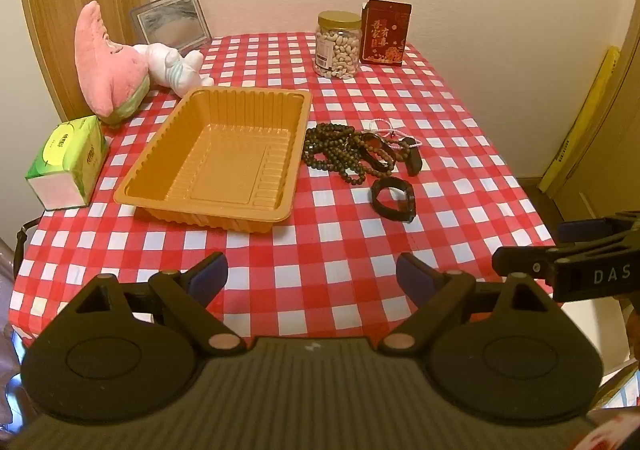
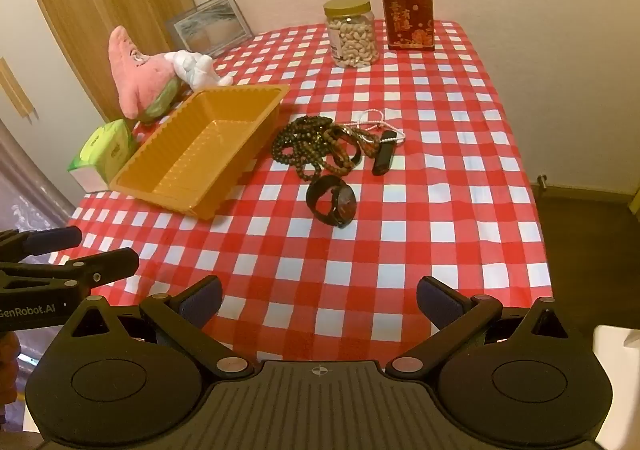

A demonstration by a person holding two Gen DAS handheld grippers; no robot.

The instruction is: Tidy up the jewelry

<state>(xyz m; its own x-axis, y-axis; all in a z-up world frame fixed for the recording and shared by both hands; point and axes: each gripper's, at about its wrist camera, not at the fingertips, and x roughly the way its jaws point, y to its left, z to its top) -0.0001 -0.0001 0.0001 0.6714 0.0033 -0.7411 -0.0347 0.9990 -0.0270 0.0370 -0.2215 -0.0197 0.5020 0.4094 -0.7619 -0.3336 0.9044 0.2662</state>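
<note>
Left gripper [image 1: 312, 278] and right gripper [image 2: 320, 302] wide, empty, over the worktop's [image 2: 280, 290] near edge. Mid-worktop: watch [image 2: 333, 201], stiff strap loop, best pinched across the band. Behind it, beads [image 2: 310, 148], limp, slippery, tangle-prone. Tray [image 1: 216, 158] left, empty. Watch dial readable from right wrist only.

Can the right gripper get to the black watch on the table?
Probably yes. The right gripper is open and empty, and only bare checkered tablecloth lies between it and the black watch, which sits apart from the bead pile.
</note>
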